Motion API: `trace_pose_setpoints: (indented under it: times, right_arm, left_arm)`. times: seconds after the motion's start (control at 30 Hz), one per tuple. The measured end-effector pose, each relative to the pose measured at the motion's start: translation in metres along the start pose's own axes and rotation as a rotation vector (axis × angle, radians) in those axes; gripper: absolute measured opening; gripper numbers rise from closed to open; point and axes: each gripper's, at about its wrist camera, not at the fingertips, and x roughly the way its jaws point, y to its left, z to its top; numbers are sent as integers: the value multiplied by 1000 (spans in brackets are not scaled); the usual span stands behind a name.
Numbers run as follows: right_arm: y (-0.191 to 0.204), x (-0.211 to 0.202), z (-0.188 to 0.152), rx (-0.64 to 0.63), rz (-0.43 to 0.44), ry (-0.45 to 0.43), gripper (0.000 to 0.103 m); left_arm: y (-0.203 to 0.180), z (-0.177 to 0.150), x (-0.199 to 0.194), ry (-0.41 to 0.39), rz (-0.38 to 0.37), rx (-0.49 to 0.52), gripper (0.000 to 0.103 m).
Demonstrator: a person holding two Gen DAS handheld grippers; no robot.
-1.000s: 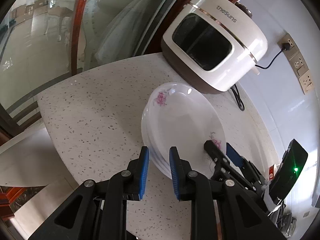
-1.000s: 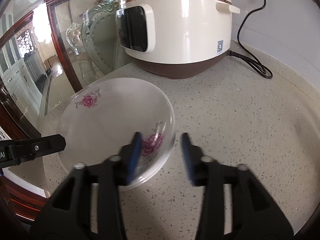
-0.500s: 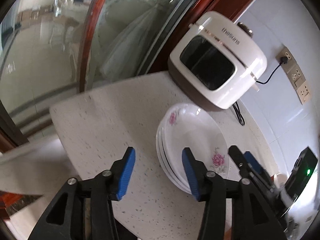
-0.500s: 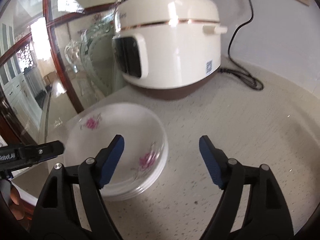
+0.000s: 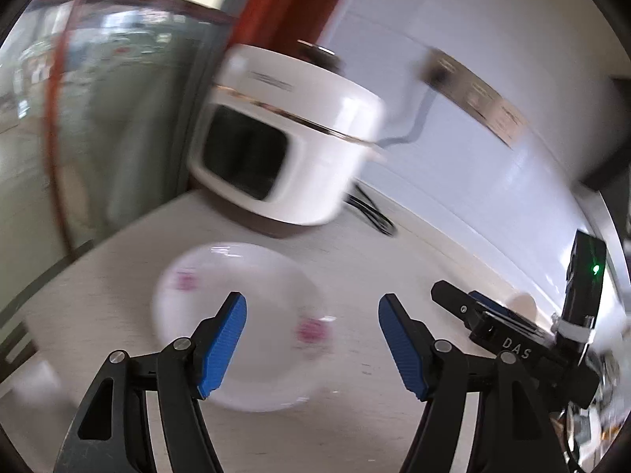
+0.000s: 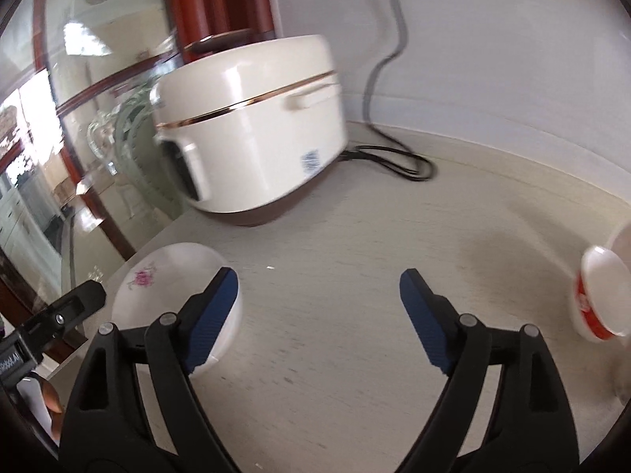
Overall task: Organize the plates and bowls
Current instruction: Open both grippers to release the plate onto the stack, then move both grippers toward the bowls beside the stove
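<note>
On my table (image 6: 355, 276) the plates (image 6: 165, 287) lie lower left, the rice cooker (image 6: 252, 134) behind them, a bowl (image 6: 603, 299) at the right edge.

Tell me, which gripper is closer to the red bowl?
Right. The right gripper is open, with the red bowl just off to its right. The left gripper hangs open over the plates, farther away.

The white letters "DAS" stand on the black body of the right gripper (image 5: 512, 349), seen in the left wrist view. The brand print on the white rice cooker with brown base (image 5: 284, 149) is too blurred to read.
</note>
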Motion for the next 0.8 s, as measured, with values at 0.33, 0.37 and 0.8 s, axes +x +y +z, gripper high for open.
trace_pose_setpoints:
  times: [0.33, 0.37, 0.8]
  right_arm:
    - [-105, -64, -17, 131, -184, -24, 87]
    - [-115, -69, -18, 141, -202, -25, 87]
    - [-256, -119, -24, 321, -354, -1, 88]
  left_arm:
    - [-113, 6, 53, 96, -245, 247, 71]
    - [-124, 6, 59, 110, -265, 272, 71]
    - [-252, 24, 131, 264, -474, 519, 74]
